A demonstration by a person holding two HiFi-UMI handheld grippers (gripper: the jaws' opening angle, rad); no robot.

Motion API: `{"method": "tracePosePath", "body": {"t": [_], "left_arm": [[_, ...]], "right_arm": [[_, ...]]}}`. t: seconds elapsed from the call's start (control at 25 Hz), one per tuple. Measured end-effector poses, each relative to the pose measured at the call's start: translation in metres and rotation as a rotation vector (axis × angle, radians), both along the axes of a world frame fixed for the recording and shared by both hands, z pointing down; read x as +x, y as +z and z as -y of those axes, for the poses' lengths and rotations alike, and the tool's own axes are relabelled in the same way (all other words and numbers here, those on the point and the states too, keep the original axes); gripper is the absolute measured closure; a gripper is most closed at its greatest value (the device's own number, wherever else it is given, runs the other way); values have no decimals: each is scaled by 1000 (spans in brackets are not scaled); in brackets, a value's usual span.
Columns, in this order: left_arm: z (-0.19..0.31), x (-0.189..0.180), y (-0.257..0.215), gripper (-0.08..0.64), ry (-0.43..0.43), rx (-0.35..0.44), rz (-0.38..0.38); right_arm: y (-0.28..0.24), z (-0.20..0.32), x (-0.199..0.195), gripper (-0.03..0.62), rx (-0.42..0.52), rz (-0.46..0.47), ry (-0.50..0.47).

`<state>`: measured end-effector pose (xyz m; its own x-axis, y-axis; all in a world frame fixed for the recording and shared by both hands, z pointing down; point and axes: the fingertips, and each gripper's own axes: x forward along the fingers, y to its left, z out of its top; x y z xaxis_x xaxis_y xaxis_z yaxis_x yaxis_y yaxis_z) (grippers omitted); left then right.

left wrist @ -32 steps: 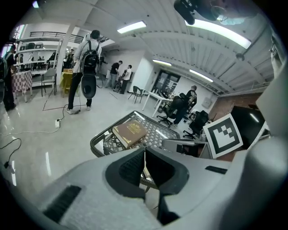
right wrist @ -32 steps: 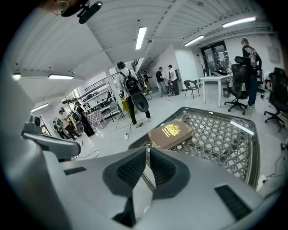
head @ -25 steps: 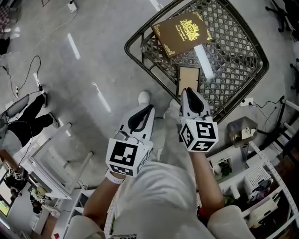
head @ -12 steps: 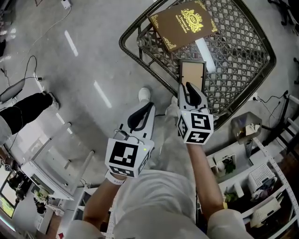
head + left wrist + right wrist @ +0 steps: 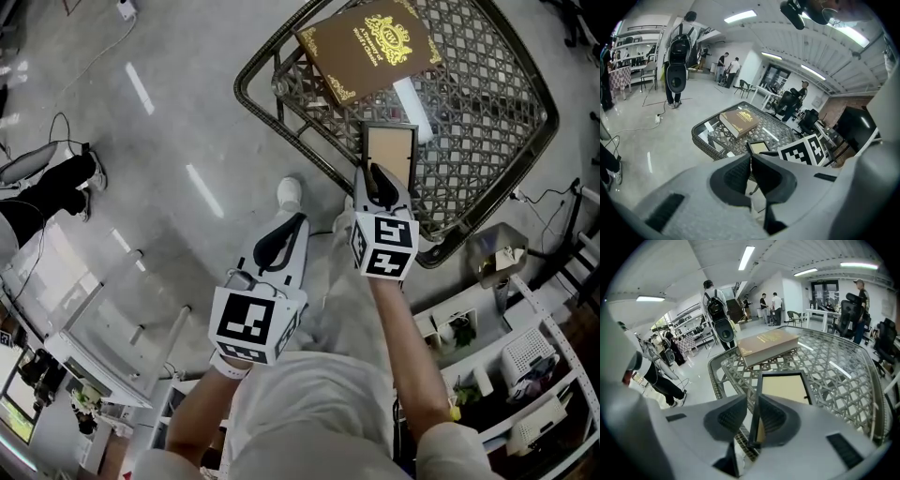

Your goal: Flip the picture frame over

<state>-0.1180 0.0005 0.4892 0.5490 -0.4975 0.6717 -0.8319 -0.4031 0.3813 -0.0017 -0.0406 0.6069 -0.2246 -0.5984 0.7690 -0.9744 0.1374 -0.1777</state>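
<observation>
The picture frame (image 5: 390,150), black-edged with a tan panel facing up, lies on the wicker-and-glass table (image 5: 246,89) near its front rim. My right gripper (image 5: 380,173) stands at the frame's near end. In the right gripper view the frame (image 5: 785,387) has its near left edge between the jaws of that gripper (image 5: 751,404). It rests against the right pad, with a gap to the left pad, so the jaws are open. My left gripper (image 5: 296,219) hangs off the table over the floor, shut and empty (image 5: 750,159).
A thick brown book (image 5: 367,49) with gold print lies on the table beyond the frame. White shelving (image 5: 525,375) with clutter stands at the lower right and a white rack (image 5: 103,328) at the lower left. A person's dark legs (image 5: 47,183) are at the far left.
My right gripper has sunk toward the table's front rim at the frame's near end. My left gripper has dropped a little. The book has not moved.
</observation>
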Motion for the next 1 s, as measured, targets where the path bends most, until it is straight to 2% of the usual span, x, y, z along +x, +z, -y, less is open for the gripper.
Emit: {"method": "tracePosePath", "body": {"t": [0.48, 0.8, 1.0], "left_arm": [[3, 2, 8, 529, 12, -9, -8], [3, -1, 12, 529, 0, -21, -6], [6, -1, 10, 529, -9, -19, -8]], "right_arm": [[22, 5, 0, 505, -51, -41, 1], [26, 7, 2, 529, -67, -134, -13], [25, 7, 3, 532, -75, -133, 15]]}}
